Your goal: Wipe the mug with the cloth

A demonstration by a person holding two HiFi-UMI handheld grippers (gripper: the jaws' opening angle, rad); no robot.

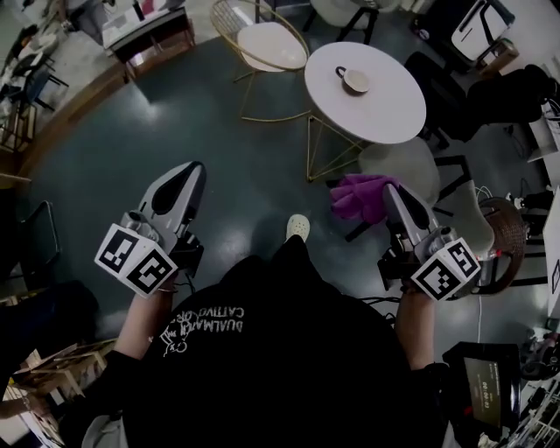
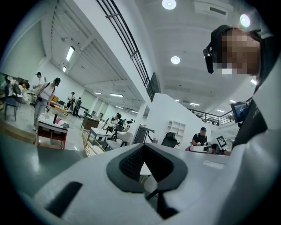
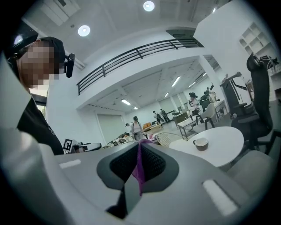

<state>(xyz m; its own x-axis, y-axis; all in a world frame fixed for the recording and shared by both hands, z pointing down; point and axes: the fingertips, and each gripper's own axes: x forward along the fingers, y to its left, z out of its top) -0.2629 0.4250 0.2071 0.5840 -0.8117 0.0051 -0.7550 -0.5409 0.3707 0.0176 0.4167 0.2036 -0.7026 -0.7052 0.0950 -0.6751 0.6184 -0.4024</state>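
With the right gripper (image 1: 391, 191) clamped on the purple cloth (image 1: 357, 196) and the left gripper (image 1: 187, 173) shut on nothing, the mug (image 1: 353, 80) sits well off on the round white table (image 1: 394, 118), so probably open the left and steady the mug before rubbing.

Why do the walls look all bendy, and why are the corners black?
Left gripper view and right gripper view: the wide-angle lens curves the walls and the black railing, and darkens the corners; round ceiling lights glare white. Head view: dimmer, the round white table brightest, the small brown-and-white mug on it sharp.
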